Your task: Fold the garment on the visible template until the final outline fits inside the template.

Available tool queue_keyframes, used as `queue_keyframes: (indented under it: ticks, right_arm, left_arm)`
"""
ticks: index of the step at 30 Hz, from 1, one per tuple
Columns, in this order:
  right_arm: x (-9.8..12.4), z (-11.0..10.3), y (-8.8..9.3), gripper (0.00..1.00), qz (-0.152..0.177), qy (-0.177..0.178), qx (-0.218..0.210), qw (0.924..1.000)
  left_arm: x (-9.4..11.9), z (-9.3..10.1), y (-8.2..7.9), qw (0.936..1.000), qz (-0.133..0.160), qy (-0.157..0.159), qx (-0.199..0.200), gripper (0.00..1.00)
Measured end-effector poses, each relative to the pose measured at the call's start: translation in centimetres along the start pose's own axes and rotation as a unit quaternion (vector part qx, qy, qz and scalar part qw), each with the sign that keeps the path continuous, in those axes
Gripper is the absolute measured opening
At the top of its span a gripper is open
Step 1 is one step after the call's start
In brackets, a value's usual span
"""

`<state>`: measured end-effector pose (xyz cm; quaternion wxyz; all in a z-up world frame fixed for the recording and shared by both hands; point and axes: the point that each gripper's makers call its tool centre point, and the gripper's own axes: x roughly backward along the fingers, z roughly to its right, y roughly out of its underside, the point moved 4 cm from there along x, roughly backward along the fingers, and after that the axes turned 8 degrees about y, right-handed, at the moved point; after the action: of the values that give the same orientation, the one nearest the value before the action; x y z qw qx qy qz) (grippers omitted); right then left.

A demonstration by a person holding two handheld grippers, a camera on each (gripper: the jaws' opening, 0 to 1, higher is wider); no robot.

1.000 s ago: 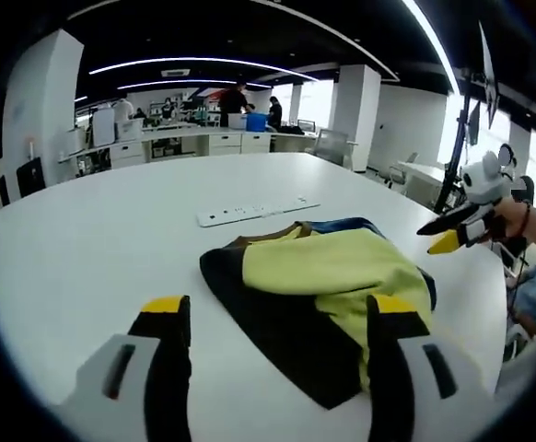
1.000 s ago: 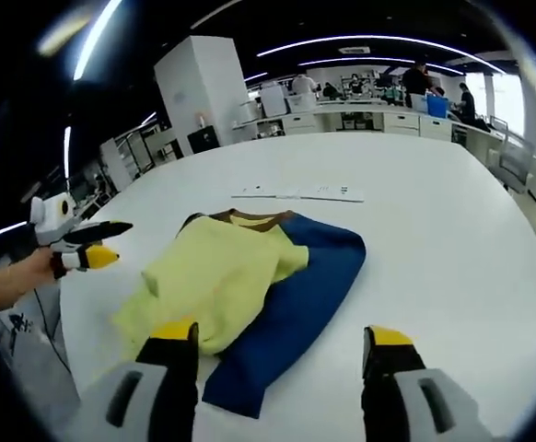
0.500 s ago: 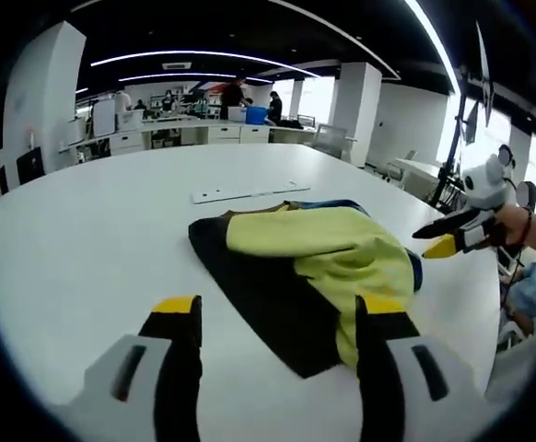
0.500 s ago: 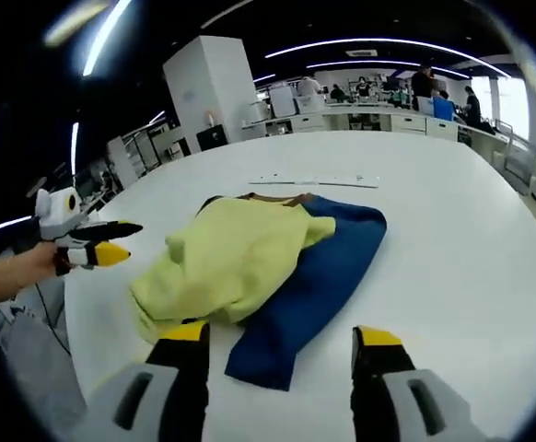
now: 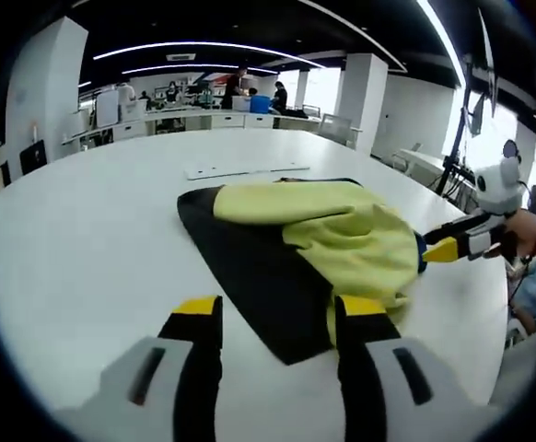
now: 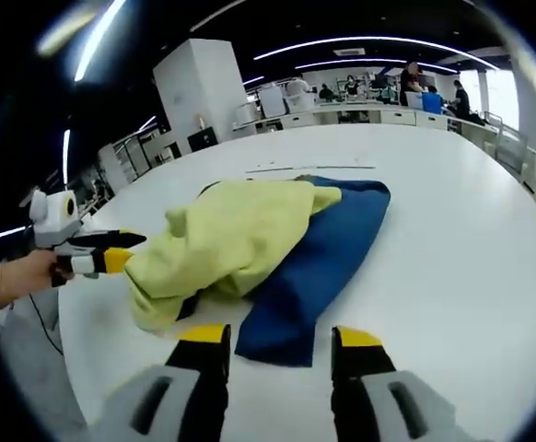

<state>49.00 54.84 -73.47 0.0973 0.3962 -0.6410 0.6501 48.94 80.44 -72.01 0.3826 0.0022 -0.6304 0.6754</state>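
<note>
A yellow garment (image 5: 342, 230) lies bunched on the round white table (image 5: 75, 239). In the left gripper view its near sleeve (image 5: 250, 267) looks black. In the right gripper view the yellow body (image 6: 240, 230) rests over a blue sleeve (image 6: 323, 249). My left gripper (image 5: 280, 313) is open, its jaws low over the table on either side of the dark sleeve's end. My right gripper (image 6: 279, 336) is open just short of the blue sleeve's hem. Each gripper appears in the other's view, the right gripper (image 5: 452, 244) beside the yellow bunch and the left gripper (image 6: 102, 253) by the yellow edge.
A flat white strip (image 5: 240, 169) lies on the table beyond the garment, seen also as the strip (image 6: 309, 168) in the right gripper view. A hand (image 6: 15, 276) holds the left gripper. Desks, pillars and people stand far behind, and the table edge curves close on both sides.
Both grippers have come closer to the garment from opposite sides, so it looms larger in both views. Each pair of jaws has narrowed somewhat but stays apart.
</note>
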Motion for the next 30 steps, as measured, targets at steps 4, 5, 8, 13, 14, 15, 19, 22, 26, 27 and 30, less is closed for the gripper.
queue_keyframes:
  ticks: [4,5,8,13,14,15,19,22,26,27,30]
  right_arm:
    - [-0.5,-0.1,0.3,0.28,0.004,0.01,-0.003,0.9999]
    - [-0.6,-0.2,0.4,0.27,0.002,0.011,-0.004,0.9999]
    - [-0.7,-0.4,0.5,0.24,0.005,0.017,-0.009,0.9998]
    - [-0.9,-0.2,0.3,0.2,0.007,0.031,-0.005,0.9995]
    - [-0.9,-0.2,0.3,0.19,0.006,0.033,-0.004,0.9994]
    - [-0.8,-0.1,0.4,0.17,0.004,0.036,-0.003,0.9993]
    - [-0.8,0.1,0.5,0.08,0.001,0.044,0.006,0.999]
    - [-0.8,0.2,0.4,0.05,0.0,0.045,0.004,0.999]
    - [-0.5,0.5,0.0,0.0,0.007,0.044,0.003,0.999]
    - [-0.4,0.5,0.0,0.0,0.007,0.044,0.003,0.999]
    - [-0.2,0.9,-0.4,0.0,0.011,0.048,0.005,0.9988]
  left_arm:
    - [-0.8,0.3,0.2,1.0,-0.002,0.002,0.008,0.38]
    - [-0.9,0.4,0.2,1.0,-0.005,0.002,0.008,0.37]
    - [-1.2,0.9,0.5,0.9999,-0.013,0.007,0.003,0.34]
    - [-1.7,0.7,1.4,0.9993,-0.036,0.001,-0.009,0.29]
    - [-1.7,0.8,1.4,0.9992,-0.037,0.001,-0.013,0.28]
    - [-1.8,0.8,1.4,0.9991,-0.038,0.0,-0.02,0.25]
    - [-2.0,1.4,1.2,0.9985,-0.041,0.01,-0.035,0.06]
    - [-2.0,1.3,1.1,0.9984,-0.04,0.011,-0.04,0.01]
    - [-1.2,1.1,0.4,0.9988,-0.034,0.01,-0.034,0.0]
    - [-1.1,1.0,0.3,0.9988,-0.033,0.009,-0.034,0.0]
    - [-0.3,0.5,-0.2,0.9991,-0.03,0.008,-0.029,0.0]
